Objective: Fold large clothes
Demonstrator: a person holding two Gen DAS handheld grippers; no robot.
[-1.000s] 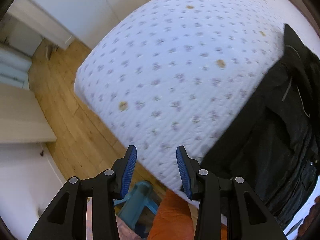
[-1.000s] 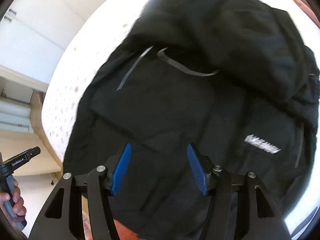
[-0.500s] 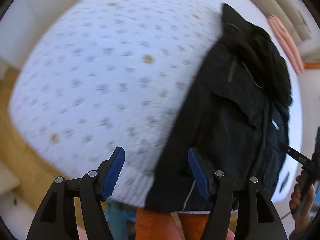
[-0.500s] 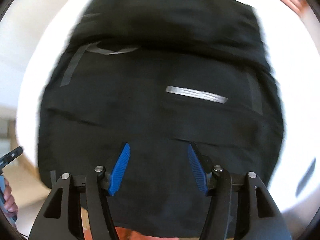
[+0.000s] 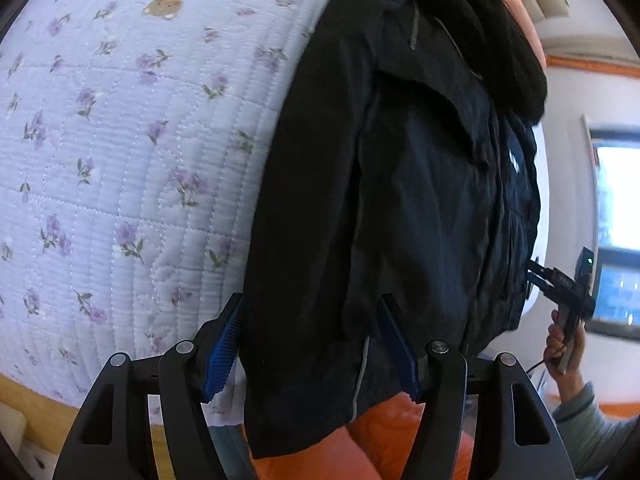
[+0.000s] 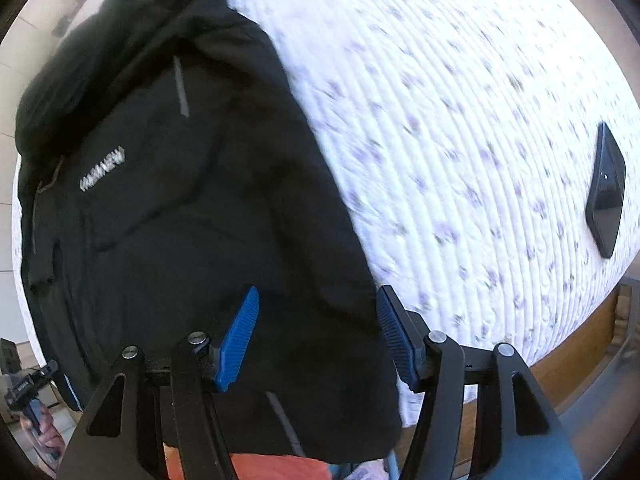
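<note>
A large black jacket (image 5: pixel 400 184) lies lengthwise on a white quilted bed cover with purple flowers (image 5: pixel 120 140), its hem hanging over the near bed edge. My left gripper (image 5: pixel 312 344) is open, its blue pads straddling the jacket's left hem corner just above the cloth. In the right wrist view the same jacket (image 6: pixel 168 200) shows a grey chest logo. My right gripper (image 6: pixel 318 334) is open above the jacket's right hem corner. It also shows at the right edge of the left wrist view (image 5: pixel 560 288), held in a hand.
A black phone (image 6: pixel 606 190) lies on the bed cover (image 6: pixel 460 140) to the right. The wooden bed frame (image 6: pixel 580 336) runs below the quilt. Orange trousers (image 5: pixel 380 440) stand against the near edge. A window (image 5: pixel 616 200) is at right.
Both grippers have swung and dropped toward the jacket's near hem; the left one moved right from the bare quilt onto the left corner, the right one turned to the right corner. Both stay open.
</note>
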